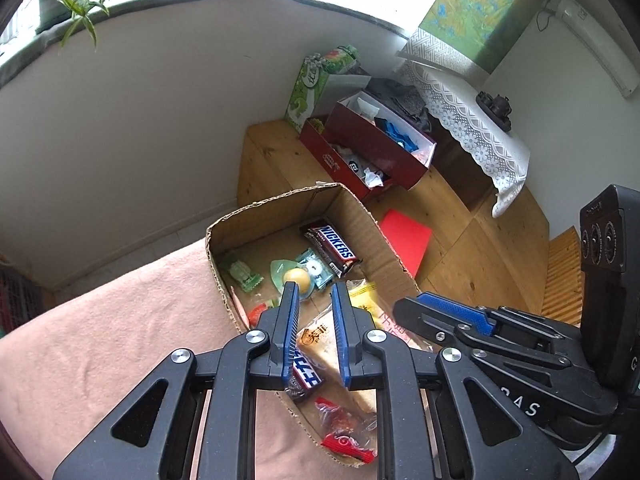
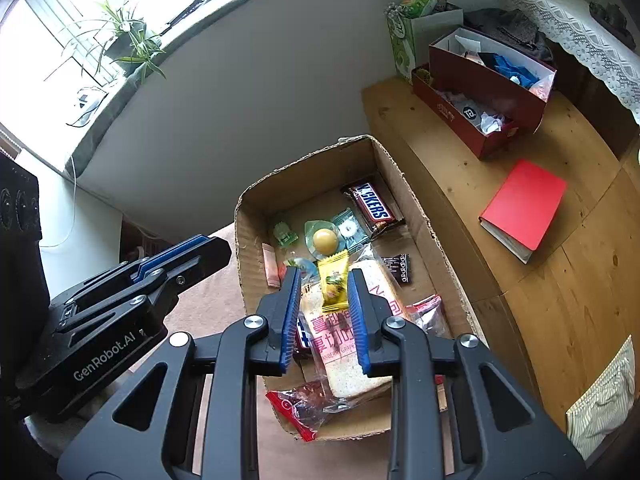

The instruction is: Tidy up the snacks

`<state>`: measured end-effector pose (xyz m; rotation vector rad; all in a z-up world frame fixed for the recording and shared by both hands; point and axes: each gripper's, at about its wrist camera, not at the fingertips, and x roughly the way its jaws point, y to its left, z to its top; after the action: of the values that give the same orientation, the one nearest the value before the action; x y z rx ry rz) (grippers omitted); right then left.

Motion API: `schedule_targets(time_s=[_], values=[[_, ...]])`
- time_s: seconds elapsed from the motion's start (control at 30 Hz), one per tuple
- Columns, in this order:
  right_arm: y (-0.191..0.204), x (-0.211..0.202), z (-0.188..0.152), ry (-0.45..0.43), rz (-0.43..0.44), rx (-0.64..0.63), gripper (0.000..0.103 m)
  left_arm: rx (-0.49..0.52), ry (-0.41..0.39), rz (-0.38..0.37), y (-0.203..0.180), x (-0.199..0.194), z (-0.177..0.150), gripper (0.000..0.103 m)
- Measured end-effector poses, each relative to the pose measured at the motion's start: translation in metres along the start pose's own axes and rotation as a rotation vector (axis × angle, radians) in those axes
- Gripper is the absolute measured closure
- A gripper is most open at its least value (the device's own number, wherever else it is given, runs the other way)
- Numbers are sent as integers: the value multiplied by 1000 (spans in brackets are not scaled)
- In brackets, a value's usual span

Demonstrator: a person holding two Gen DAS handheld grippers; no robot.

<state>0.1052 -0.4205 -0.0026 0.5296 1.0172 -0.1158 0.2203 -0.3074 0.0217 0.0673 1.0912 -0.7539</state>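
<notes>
Cardboard box of snacks on a pink cloth, chocolate bar at its far end, left gripper and right gripper above it, both nearly closed, holding nothing

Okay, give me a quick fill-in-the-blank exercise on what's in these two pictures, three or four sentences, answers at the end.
1. The snacks lie inside an open brown ____ box.
2. The brown chocolate bar wrapper in it reads ____.
3. The closed book on the wooden platform has a ____ cover.
4. The potted green plant stands on the ____ ledge.

Missing words: cardboard; Snickers; red; window
</notes>
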Motion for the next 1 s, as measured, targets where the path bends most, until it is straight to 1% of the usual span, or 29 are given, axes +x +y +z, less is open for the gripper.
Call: schedule_targets(time_s=[0.07, 0.1, 0.17, 0.37, 0.43, 0.5, 0.57, 0.63, 0.73, 0.77, 0.8, 0.87, 0.9, 1.0], values=[[-1, -6, -2, -10, -4, 4, 74, -2, 1, 2, 0, -2, 0, 84], [-1, -9, -4, -15, -6, 8, 70, -2, -2, 4, -1, -4, 0, 84], [-2, -15, -8, -27, -10, 12, 67, 3, -5, 6, -1, -10, -1, 84], [-1, -37, -23, -61, -25, 18, 64, 23, -21, 17, -3, -32, -9, 84], [0, -45, -28, -70, -36, 13, 58, 27, -31, 18, -4, -41, -12, 84], [3, -53, -34, -85, -52, 3, 51, 31, -42, 16, -5, -50, -14, 84], [5, -59, -38, -93, -68, -4, 49, 38, -49, 16, -6, -58, -17, 82], [7, -64, -42, -96, -82, -3, 46, 45, -52, 16, -8, -65, -20, 77], [8, -71, -47, -104, -113, 6, 30, 58, -54, 20, -13, -73, -26, 75], [9, -74, -48, -108, -121, 8, 28, 64, -54, 22, -14, -76, -28, 72], [11, -75, -50, -112, -128, 8, 27, 71, -54, 28, -16, -79, -30, 65], [14, -78, -52, -115, -152, 3, 23, 81, -57, 44, -17, -83, -35, 56], [16, -79, -54, -114, -166, -1, 21, 82, -56, 50, -17, -85, -37, 54], [22, -83, -59, -120, -180, -11, 21, 86, -48, 79, -18, -90, -42, 49]])
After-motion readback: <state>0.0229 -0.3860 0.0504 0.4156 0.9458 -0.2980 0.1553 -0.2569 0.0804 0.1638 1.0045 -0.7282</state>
